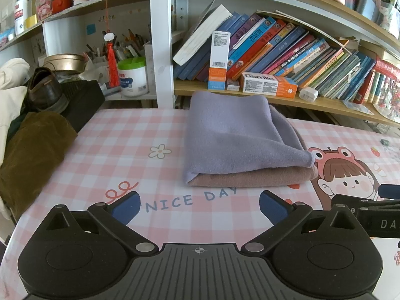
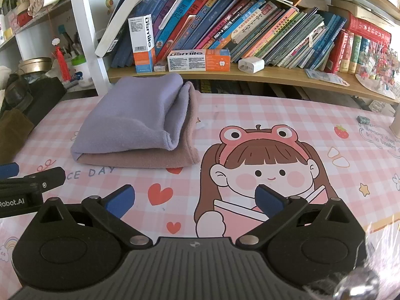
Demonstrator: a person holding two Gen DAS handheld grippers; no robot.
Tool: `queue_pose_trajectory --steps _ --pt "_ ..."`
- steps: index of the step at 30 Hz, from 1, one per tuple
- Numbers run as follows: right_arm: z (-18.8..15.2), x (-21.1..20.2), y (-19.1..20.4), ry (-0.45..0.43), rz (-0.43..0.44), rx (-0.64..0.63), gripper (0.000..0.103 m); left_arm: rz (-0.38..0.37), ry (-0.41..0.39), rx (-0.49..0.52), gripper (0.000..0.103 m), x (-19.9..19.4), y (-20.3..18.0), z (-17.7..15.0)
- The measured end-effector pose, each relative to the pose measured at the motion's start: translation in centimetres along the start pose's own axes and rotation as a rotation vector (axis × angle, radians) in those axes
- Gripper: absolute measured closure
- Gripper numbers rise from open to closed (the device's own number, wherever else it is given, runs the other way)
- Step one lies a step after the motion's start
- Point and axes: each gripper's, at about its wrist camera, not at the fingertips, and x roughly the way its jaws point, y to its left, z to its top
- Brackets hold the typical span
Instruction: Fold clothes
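A folded lilac cloth [image 1: 232,135] lies on top of a folded dusty-pink cloth [image 1: 250,178] on the pink checked table cover [image 1: 120,145]. The stack sits near the back of the table, below the bookshelf. The same lilac cloth [image 2: 135,120] and pink cloth [image 2: 140,161] show in the right wrist view at the left. My left gripper [image 1: 198,206] is open and empty, in front of the stack and apart from it. My right gripper [image 2: 195,200] is open and empty, to the right of the stack, above the cartoon girl print [image 2: 262,172].
A wooden shelf [image 1: 275,97] with leaning books and toothpaste boxes [image 1: 268,85] runs behind the table. A brown garment [image 1: 32,155], a shoe [image 1: 45,90] and a black box [image 1: 82,100] crowd the left edge. The right gripper's side shows at the right of the left wrist view [image 1: 370,210].
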Motion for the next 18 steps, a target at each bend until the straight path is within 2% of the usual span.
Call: queue_pose_trajectory --steps 18 --pt "0.18 0.22 0.06 0.013 -0.003 0.000 0.000 0.002 -0.007 -0.001 0.000 0.05 0.08 0.15"
